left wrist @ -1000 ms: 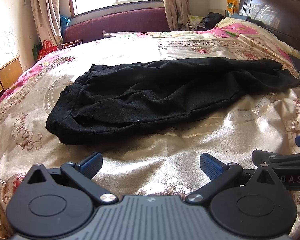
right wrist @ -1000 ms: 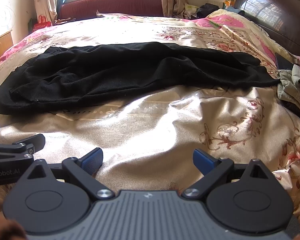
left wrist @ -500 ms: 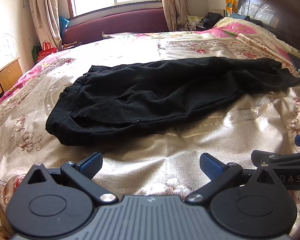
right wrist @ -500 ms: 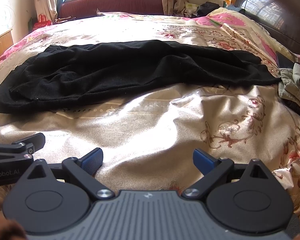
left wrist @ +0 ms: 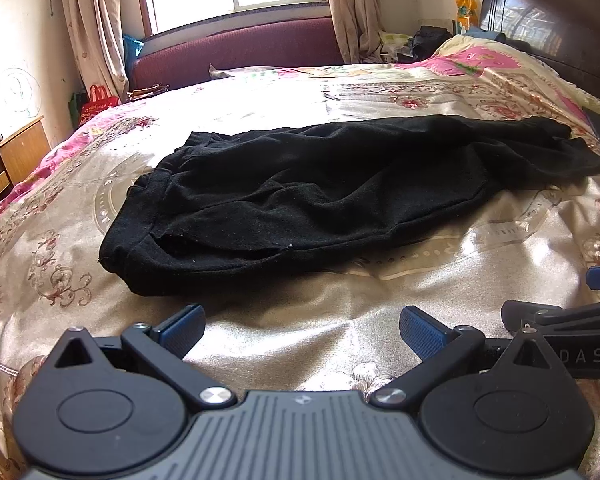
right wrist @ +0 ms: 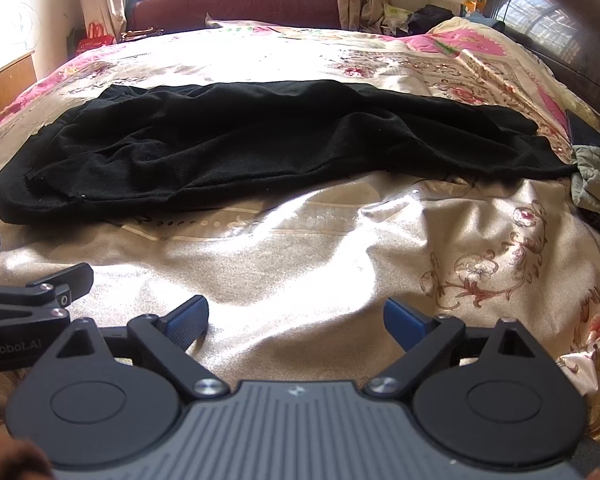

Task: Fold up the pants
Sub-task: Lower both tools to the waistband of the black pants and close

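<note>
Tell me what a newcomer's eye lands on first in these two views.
The black pants stand out, spread lengthwise across the middle of the gold floral bedspread, waistband end toward the left. Next come the left gripper and right gripper, both open and empty, short of the pants' near edge. A grey-green garment lies crumpled at the right.

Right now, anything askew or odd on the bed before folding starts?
The black pants lie rumpled across the bedspread, legs bunched and overlapping, not flat. A grey-green garment sits crumpled at their leg end. Both tongs, left and right, are open, short of the fabric. No visible damage.
</note>
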